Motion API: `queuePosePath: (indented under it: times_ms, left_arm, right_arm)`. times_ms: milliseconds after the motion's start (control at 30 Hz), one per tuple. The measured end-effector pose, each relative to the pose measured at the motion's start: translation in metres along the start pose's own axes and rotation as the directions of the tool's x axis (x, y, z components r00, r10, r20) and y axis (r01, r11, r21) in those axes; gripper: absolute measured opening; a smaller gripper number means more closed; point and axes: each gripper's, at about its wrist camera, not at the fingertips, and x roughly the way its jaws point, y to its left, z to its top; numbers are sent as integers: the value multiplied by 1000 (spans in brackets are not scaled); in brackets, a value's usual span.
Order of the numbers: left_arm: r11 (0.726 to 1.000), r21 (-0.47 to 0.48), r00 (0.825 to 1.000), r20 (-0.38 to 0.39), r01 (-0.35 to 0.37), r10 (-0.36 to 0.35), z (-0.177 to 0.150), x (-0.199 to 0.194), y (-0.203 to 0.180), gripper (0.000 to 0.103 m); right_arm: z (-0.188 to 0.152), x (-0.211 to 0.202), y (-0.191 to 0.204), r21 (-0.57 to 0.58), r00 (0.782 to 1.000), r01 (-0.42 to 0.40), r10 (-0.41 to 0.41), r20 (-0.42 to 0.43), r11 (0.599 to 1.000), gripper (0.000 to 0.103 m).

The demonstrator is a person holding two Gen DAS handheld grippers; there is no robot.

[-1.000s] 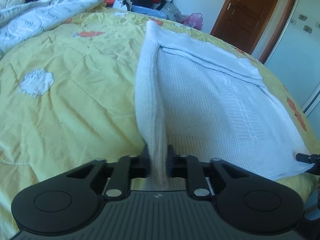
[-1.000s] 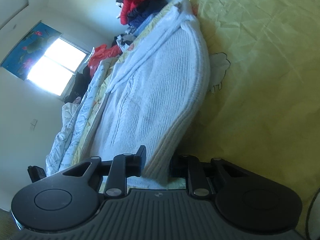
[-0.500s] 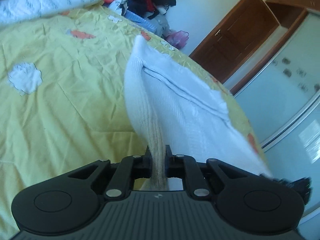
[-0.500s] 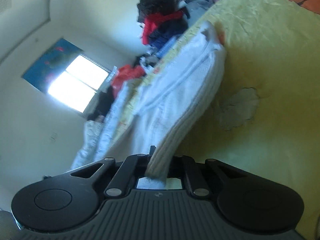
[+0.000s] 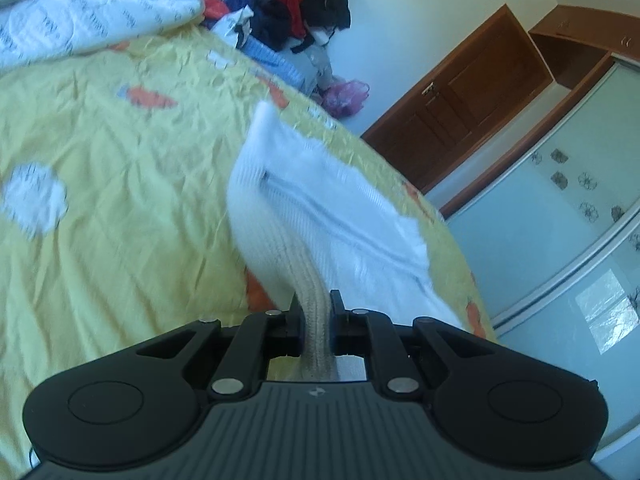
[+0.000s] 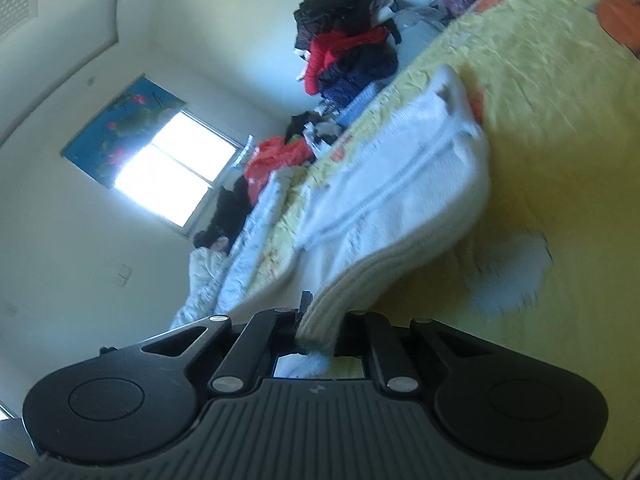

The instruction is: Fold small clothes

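A white knitted sweater [image 5: 320,208] lies partly on the yellow bedspread [image 5: 112,152], its near hem lifted off the bed. My left gripper [image 5: 316,312] is shut on the ribbed hem at one corner. My right gripper [image 6: 320,320] is shut on the ribbed hem of the same sweater [image 6: 400,200] at the other corner. The far end of the sweater still rests on the bed. The sweater hangs in a fold between the two grippers.
A pile of red, dark and blue clothes [image 5: 280,0] sits at the bed's far end, with a white printed quilt [image 5: 80,12] beside it. A brown door [image 5: 460,108] and a glass wardrobe [image 5: 580,240] stand to the right. A window [image 6: 176,164] is on the far wall.
Both grippers have risen and tilted up, lifting the sweater's near hem off the bed. The right gripper has closed tighter on the hem. More of the room shows in both views.
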Motion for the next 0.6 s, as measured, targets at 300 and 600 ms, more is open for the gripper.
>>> queuePosePath:
  times_ms: [300,600]
  left_arm:
    - [1000,-21,999,51,12,-11,70,30,-10,10]
    - [1000,-14,1000,26,15,-14,145,110,-18,10]
  right_arm:
    - [83,34,2,-2,998,-46,46,35,999,11]
    - [169,100,-25,22,999,-30,29,42,999,11]
